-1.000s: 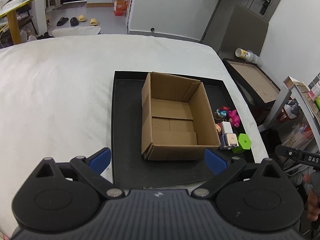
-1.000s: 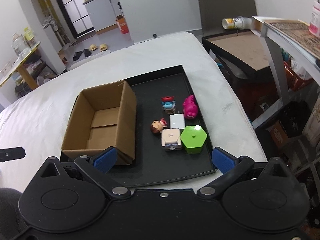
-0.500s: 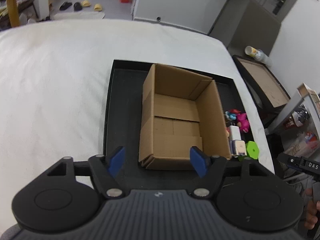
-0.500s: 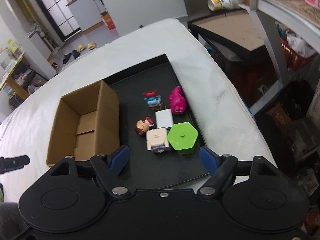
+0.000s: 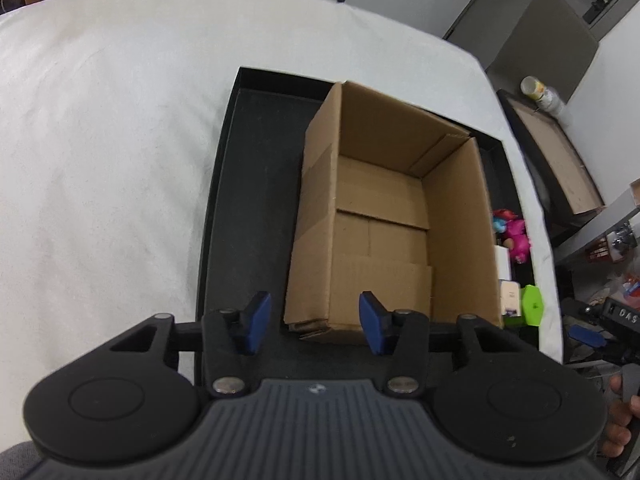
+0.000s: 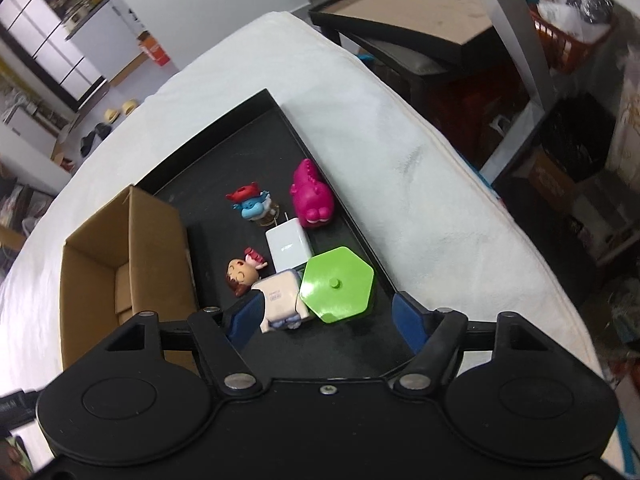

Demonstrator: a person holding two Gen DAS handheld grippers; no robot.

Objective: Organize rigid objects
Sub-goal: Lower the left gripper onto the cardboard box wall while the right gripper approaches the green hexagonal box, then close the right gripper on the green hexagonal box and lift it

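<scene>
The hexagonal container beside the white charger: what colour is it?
Bright lime green: the hexagonal container shows best in the right wrist view.

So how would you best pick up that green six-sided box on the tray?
Probably from above, pinching two opposite flat sides of the green hexagonal box. Its flat parallel faces suit flat pads, while the tiny lid knob looks too small to hold. The right hand-held gripper, whose jaws have just been closing with nothing gripped, hovers above it. The beige toy crowds its left side, so turn to freer faces.

Both grippers came lower toward the black tray point(image 5: 248, 216). The left gripper point(image 5: 313, 326) and the right gripper point(image 6: 327, 318) narrowed their jaws, nothing held between.
</scene>
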